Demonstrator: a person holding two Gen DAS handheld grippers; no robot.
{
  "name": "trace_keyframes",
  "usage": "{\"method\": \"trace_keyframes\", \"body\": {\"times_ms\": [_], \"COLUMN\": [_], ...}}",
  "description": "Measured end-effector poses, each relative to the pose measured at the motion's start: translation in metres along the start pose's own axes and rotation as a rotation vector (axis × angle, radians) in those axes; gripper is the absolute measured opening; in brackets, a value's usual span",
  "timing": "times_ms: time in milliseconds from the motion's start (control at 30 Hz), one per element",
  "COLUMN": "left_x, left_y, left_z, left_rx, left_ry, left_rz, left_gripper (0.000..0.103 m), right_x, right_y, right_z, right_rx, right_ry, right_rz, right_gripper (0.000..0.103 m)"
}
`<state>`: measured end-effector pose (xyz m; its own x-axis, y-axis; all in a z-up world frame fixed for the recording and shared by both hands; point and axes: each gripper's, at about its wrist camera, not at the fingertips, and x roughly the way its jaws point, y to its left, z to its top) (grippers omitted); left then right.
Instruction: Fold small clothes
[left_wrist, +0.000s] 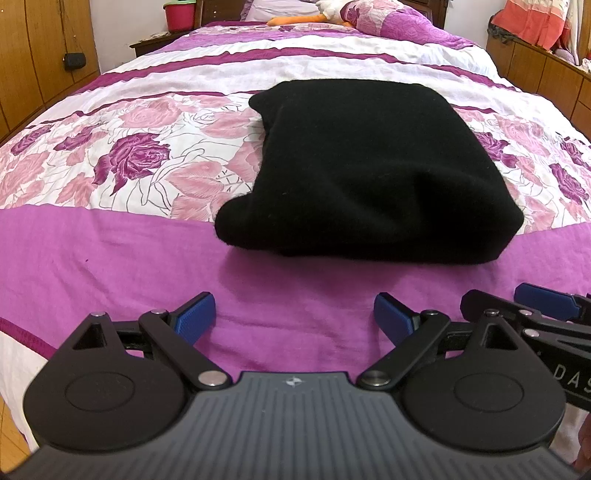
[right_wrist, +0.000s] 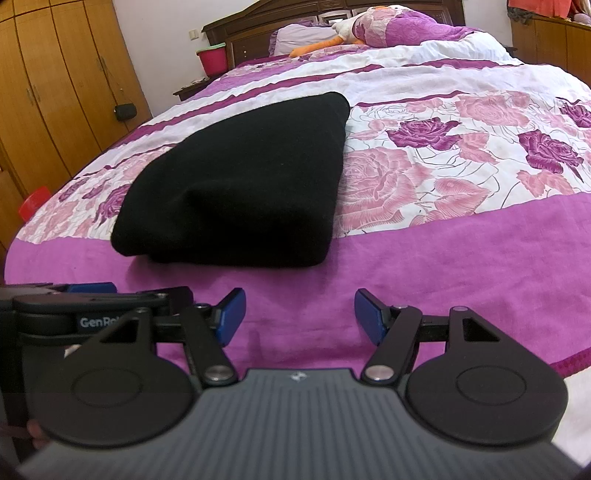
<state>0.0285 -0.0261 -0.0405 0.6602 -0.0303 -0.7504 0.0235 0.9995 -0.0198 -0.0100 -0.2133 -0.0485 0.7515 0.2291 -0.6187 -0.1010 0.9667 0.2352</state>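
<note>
Black knit garment (left_wrist: 369, 173), folded into a thick rectangular bundle, lies on the purple floral bedspread (left_wrist: 110, 240) just ahead of left gripper (left_wrist: 294, 317) and right gripper (right_wrist: 300, 315), both jaws apart and empty, side by side, likely folding finished.

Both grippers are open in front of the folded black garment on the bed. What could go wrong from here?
1. The black garment is a thick, soft bundle; a pinch at its near edge may catch only the top layer and undo the fold.
2. The left gripper and right gripper sit side by side; reaching in together, they may collide.
3. Low pads might snag the bedspread.
</note>
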Motion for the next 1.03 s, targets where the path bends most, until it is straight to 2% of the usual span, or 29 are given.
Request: {"method": "trace_keyframes", "body": {"times_ms": [1033], "left_x": [-0.0021], "left_y": [-0.0016], "left_z": [0.0012], "left_rx": [0.002], "left_ry": [-0.001], "left_rz": [-0.004], "left_gripper": [0.095], "right_x": [-0.0007], "right_y": [0.0024], "right_z": [0.0013], "right_rx": [-0.004], "right_ry": [-0.002], "right_rz": [0.001], "right_gripper": [0.068]}}
